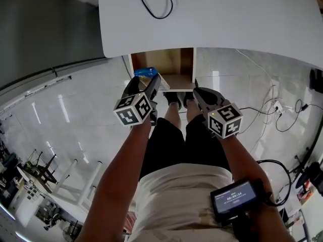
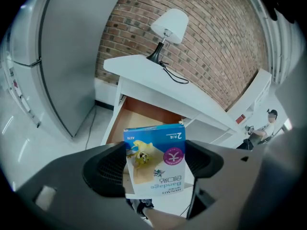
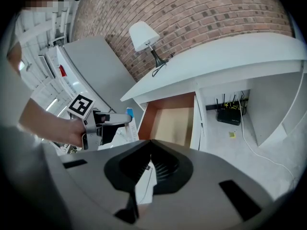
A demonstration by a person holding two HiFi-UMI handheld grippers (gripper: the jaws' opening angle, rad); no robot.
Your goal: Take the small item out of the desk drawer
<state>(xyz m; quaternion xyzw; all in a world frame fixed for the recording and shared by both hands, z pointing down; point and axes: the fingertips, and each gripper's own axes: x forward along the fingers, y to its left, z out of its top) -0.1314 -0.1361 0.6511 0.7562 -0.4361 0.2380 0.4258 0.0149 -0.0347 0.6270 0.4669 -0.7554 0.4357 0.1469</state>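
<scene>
Head view: the white tabletop (image 1: 227, 19) fills the top of the frame, and the open drawer (image 1: 187, 62) sits just under its edge at centre. The left gripper (image 1: 151, 84) holds a small blue box (image 1: 145, 72) by the drawer's lower left corner. The right gripper (image 1: 200, 92) hangs centre right.

Left gripper view: the jaws clamp the box's two sides at lower centre, and the drawer lies behind it.

Right gripper view: the jaws are pressed together with nothing between them. The drawer bottom looks bare.

The box appears to be out of the drawer, so the removal is nearly done. The next move calls for carrying it clear with a firm grip and setting it down.
</scene>
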